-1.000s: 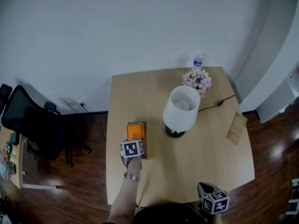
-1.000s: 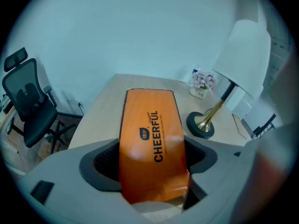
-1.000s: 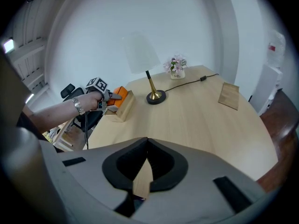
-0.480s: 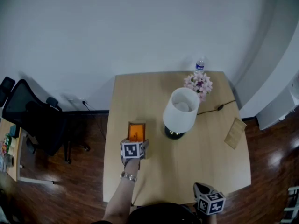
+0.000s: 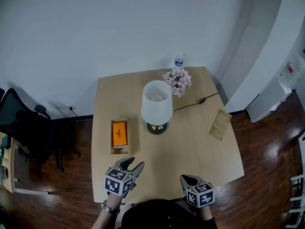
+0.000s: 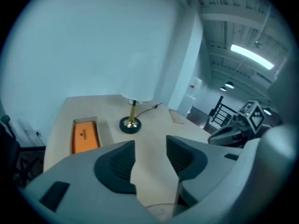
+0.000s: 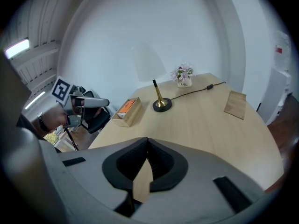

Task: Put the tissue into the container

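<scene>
The orange tissue pack [image 5: 119,134] lies inside the wooden container [image 5: 119,150] on the counter [image 5: 190,147], so I judge the job done with nothing left to place, my left claw [image 5: 132,164] empty and closing near the front edge, my right claw [image 5: 187,179] pinched together on nothing.

Light wood desk [image 5: 190,151] standing on dark wood floor [image 5: 267,175]. Wooden container [image 5: 119,150] lying near left edge; lamp [image 5: 156,104] standing mid-desk; flowers [image 5: 177,79], bottle [image 5: 178,61] sitting at far edge; cable [image 5: 195,102] trailing rightward; brown board [image 5: 220,124] lying near right edge.
</scene>
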The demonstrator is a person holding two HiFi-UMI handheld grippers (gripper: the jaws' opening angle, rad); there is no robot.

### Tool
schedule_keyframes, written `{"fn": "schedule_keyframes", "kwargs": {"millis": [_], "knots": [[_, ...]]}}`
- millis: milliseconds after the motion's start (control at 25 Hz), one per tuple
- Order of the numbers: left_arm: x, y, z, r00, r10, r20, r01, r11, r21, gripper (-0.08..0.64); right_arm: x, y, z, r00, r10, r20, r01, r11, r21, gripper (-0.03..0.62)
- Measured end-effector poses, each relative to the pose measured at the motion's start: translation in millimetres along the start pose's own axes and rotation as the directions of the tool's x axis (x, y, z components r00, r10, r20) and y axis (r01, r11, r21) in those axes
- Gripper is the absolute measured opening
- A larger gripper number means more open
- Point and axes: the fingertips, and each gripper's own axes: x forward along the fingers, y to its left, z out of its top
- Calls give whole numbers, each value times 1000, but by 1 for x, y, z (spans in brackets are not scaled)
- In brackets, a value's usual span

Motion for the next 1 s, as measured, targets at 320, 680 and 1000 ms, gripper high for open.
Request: {"fn": "schedule_keyframes", "kwargs": {"millis": [320,680,1000], "knots": [[5,-102,-43,991,-130,-27,132,990,44,3,-20,2,-4,998,60,29,-59,997,-40,-11],[9,-131,-65,990,-128,-55,131,990,50,-3,-32,5,-21,991,132,10,-131,987,-92,-12],[6,-141,-70,994,-97,-58,100,994,53,-3,-43,0,-28,988,153,7,-152,983,-106,-12]]}}
